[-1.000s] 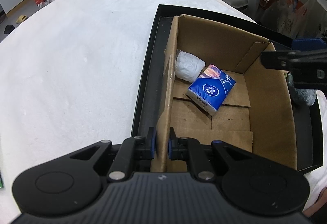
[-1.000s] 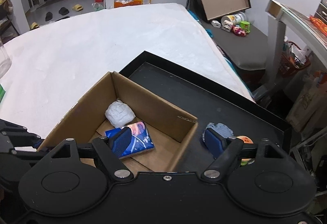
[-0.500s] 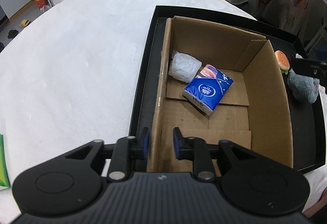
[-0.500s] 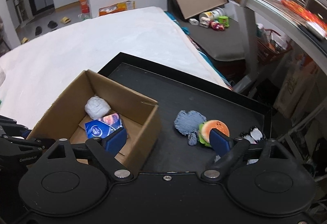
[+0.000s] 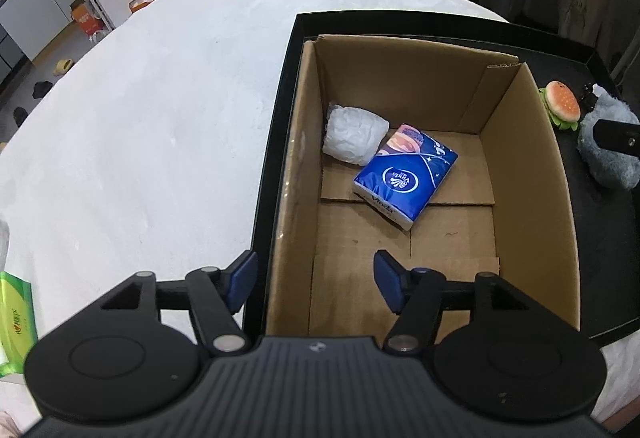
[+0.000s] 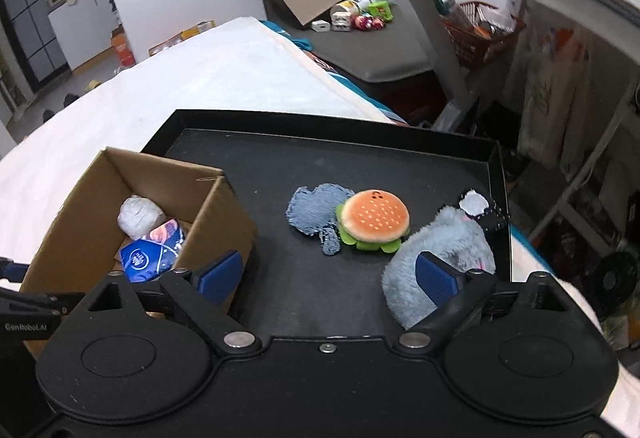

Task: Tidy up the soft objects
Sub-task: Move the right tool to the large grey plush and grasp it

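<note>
My left tongs (image 5: pixel 314 280) are opening, straddling the near left wall of the brown cardboard box (image 5: pixel 520 166) without pressing it. My right tongs (image 6: pixel 326 272) are opening too, wide, with nothing between them. The box stands at the left of the black tray (image 6: pixel 360 154) and holds a crumpled white wad (image 5: pixel 354 134) and a blue tissue pack (image 5: pixel 406 174). Outside it, on the tray's right side, lie a flat blue-grey fuzzy cloth (image 6: pixel 316 208), a small plush hamburger (image 6: pixel 374 218) resting against that cloth, and a fluffy grey plush toy (image 6: pixel 444 234) nearest my right tongs. I judge the grey plush light and squashy, so I would take it across its thick middle, not by loose fur.
</note>
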Action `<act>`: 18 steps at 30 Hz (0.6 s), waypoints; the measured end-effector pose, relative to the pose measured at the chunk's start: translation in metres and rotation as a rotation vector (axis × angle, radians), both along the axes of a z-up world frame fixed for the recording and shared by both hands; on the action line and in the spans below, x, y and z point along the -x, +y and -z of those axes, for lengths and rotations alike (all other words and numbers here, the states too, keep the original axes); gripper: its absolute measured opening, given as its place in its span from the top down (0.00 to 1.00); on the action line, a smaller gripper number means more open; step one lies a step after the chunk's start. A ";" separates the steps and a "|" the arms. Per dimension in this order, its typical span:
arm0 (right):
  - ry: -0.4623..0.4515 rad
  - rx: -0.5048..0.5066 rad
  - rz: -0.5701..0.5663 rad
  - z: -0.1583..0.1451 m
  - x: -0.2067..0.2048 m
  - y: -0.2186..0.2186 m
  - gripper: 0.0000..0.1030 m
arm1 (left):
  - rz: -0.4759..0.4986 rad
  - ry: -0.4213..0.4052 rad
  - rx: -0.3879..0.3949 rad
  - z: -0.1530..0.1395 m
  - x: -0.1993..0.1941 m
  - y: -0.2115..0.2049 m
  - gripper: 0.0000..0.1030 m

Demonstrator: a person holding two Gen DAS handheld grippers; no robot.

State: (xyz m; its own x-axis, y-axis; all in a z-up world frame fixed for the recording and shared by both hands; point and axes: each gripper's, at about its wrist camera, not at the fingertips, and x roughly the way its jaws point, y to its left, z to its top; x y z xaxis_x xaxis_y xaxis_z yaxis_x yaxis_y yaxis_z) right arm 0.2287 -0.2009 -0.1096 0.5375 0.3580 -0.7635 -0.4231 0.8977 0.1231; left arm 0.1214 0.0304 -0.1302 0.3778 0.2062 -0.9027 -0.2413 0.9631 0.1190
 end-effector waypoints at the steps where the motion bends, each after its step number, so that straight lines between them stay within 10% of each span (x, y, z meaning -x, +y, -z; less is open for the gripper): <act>1: 0.001 -0.004 0.006 0.001 -0.001 -0.003 0.05 | -0.001 0.005 -0.007 0.001 -0.002 -0.002 0.38; 18: 0.009 0.014 0.130 0.014 -0.029 -0.037 0.00 | -0.013 0.069 -0.111 0.007 -0.027 -0.022 0.31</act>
